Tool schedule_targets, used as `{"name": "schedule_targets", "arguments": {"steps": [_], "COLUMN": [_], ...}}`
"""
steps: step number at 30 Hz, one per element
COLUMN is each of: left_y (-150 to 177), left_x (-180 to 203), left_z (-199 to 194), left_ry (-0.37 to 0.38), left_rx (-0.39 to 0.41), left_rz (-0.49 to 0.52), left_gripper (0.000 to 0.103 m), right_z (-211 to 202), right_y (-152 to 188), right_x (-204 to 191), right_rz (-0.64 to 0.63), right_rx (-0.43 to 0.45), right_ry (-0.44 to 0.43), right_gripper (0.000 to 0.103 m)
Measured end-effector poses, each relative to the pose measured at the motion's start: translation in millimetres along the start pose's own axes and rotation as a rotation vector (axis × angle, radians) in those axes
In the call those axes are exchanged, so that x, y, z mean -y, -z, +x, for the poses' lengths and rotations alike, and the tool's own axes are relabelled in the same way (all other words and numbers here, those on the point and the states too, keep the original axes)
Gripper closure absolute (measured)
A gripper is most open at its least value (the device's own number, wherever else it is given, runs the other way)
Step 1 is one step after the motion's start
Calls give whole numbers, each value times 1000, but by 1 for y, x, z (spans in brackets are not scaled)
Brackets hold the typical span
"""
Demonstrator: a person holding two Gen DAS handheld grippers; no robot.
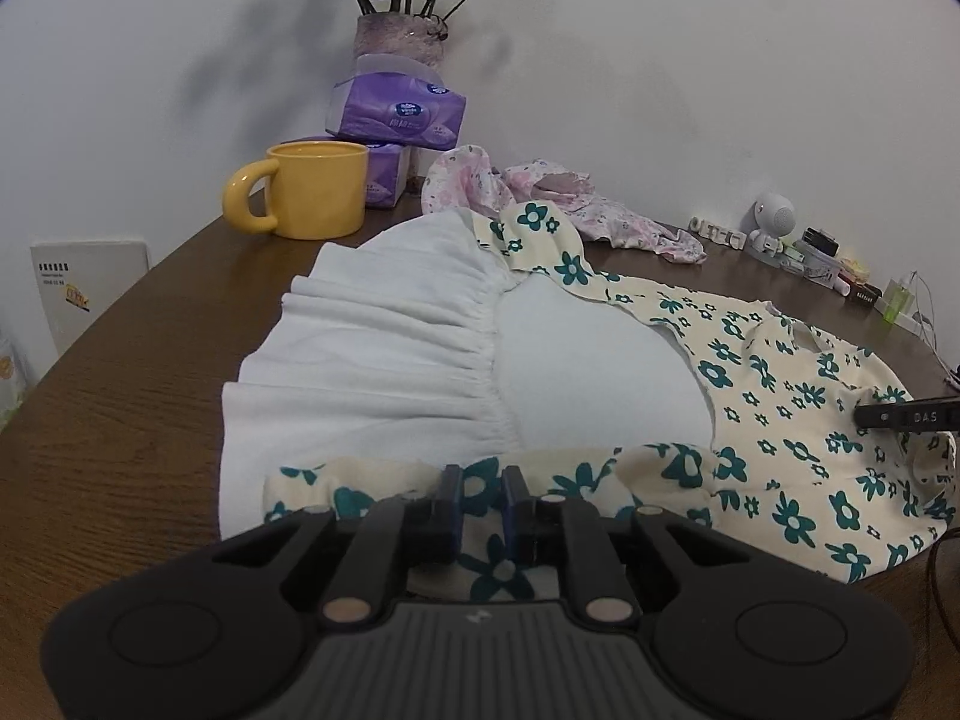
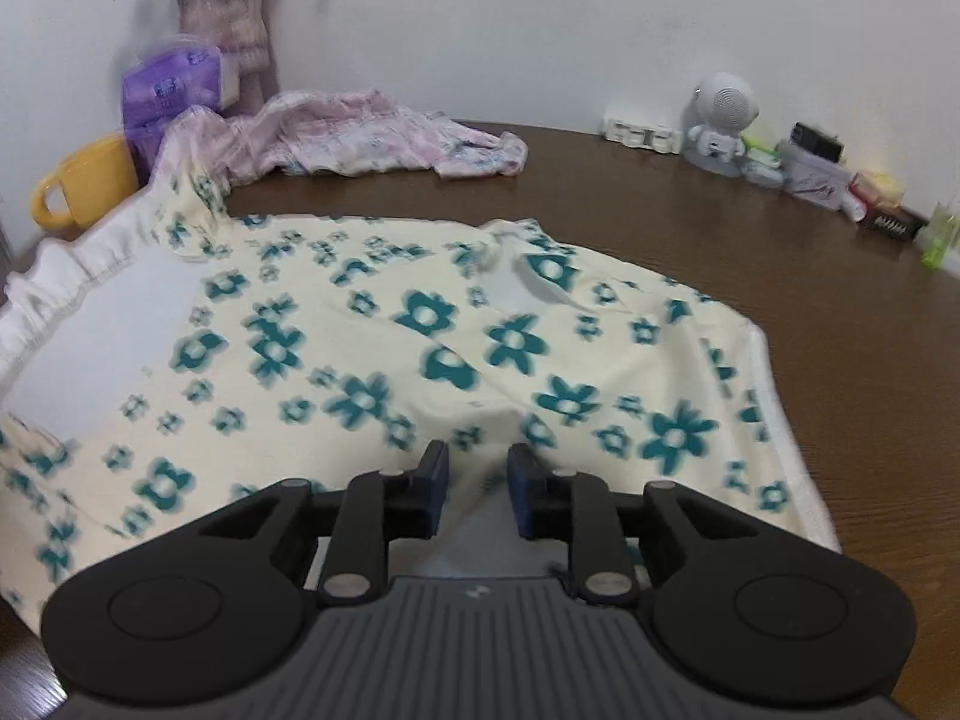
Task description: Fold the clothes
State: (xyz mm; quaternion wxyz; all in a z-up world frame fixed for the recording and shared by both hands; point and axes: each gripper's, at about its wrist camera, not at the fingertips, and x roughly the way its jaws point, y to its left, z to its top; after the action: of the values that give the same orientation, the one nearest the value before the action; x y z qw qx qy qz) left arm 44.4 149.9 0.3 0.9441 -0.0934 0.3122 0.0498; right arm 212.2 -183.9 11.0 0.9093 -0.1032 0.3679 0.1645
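Observation:
A cream floral dress (image 1: 780, 414) with teal flowers and a white ruffled part (image 1: 384, 348) lies spread on the brown table (image 1: 120, 396). My left gripper (image 1: 482, 480) sits at the dress's near edge, its jaws close together with a flowered fold of cloth pinched between them. In the right wrist view, which is blurred, the floral dress (image 2: 372, 348) fills the middle. My right gripper (image 2: 478, 462) has cloth bunched up between its fingers. A finger of the right gripper (image 1: 900, 417) shows at the right edge, pinching the dress there.
At the back left stand a yellow mug (image 1: 312, 192), purple tissue packs (image 1: 396, 111) and a flower vase (image 1: 399, 39). A pink flowered garment (image 1: 540, 192) lies crumpled behind the dress. A white figurine speaker (image 2: 723, 120) and small items (image 2: 840, 180) line the back right.

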Motion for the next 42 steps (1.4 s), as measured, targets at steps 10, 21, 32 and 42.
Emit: {"name": "schedule_targets", "arguments": {"steps": [10, 21, 32, 42], "left_y": [2, 2, 3, 2], "left_x": [3, 4, 4, 4], "left_z": [-1, -1, -1, 0], "left_ry": [-11, -19, -23, -23], "left_rx": [8, 12, 13, 9], "left_rz": [16, 13, 16, 20], "left_gripper": [90, 90, 90, 90], "right_z": [-58, -34, -19, 14], "right_y": [11, 32, 0, -8], "right_x": [41, 62, 72, 103], "right_rz": [69, 143, 114, 236], "right_rx": [91, 33, 94, 1], "right_ry": [33, 67, 109, 29], "right_gripper": [66, 102, 59, 98]}}
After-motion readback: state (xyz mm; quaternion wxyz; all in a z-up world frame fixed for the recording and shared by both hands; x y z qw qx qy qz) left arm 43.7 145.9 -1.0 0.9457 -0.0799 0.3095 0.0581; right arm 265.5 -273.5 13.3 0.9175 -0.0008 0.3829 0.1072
